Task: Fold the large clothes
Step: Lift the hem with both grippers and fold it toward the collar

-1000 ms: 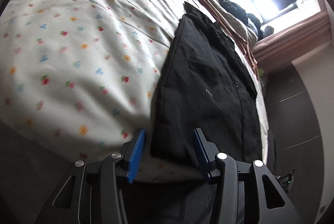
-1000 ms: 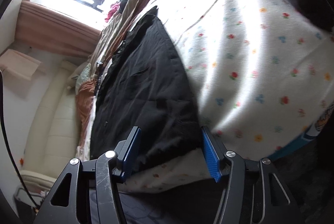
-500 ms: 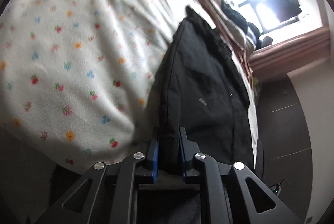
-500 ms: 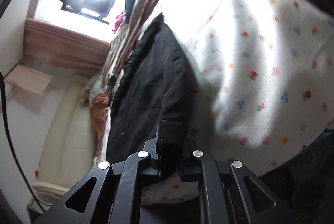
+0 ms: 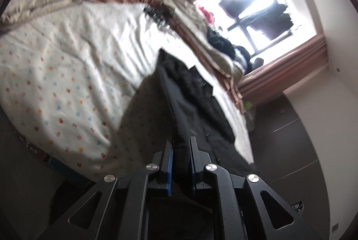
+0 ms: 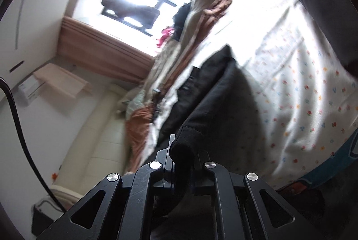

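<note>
My left claw (image 5: 180, 150) is pinching the near hem of the black garment (image 5: 192, 92), jaws still closing on the cloth. My right claw (image 6: 182, 155) is pinching the other near corner of the garment (image 6: 214, 92). Its near end hangs off the bed (image 5: 67, 65) at the near edge; its far end lies on the floral sheet, toward the window side.

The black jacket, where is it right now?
The black jacket hangs from both grippers, left gripper and right gripper, its far end on the flowery bedsheet near the window.
</note>
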The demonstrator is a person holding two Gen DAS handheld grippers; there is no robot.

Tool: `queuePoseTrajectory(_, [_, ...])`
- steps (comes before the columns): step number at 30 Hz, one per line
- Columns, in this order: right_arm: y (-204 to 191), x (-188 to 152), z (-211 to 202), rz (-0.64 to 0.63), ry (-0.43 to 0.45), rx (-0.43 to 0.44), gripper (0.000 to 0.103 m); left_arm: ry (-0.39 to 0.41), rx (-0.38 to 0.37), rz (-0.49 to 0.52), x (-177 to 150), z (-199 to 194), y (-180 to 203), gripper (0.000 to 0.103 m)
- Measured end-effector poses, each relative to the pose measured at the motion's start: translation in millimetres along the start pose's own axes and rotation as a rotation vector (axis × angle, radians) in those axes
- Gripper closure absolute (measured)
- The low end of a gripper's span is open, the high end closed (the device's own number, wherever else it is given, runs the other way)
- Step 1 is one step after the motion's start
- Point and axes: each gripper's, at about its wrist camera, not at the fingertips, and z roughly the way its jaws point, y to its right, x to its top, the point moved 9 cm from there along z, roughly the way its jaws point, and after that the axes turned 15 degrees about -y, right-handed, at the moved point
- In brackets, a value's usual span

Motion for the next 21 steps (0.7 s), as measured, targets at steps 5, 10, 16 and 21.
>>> queuePoseTrajectory(5, [-47.5, -6.5, -29.9, -0.054, 0.027, 0.054, 0.094, 0.079, -0.059, 0.034, -1.2, -53.7, 33.5, 0.091])
queuePoseTrajectory(10, [-90.7, -13.7, -58.8, -0.107, 0.059, 0.104, 0.094, 0.165, -0.119, 0.085, -6.5, -111.0, 69.3, 0.091])
queuePoseTrajectory(16, [-133.5, -12.8, -86.1, -0.168, 0.107, 0.163, 0.094, 0.25, -0.174, 0.15, -10.5, -161.3, 108.0, 0.091])
queuePoseTrajectory(21, [-144.0, -5.4, -87.8, -0.176, 0.123, 0.18, 0.094, 0.289, -0.178, 0.182, -4.3, -174.4, 125.7, 0.091])
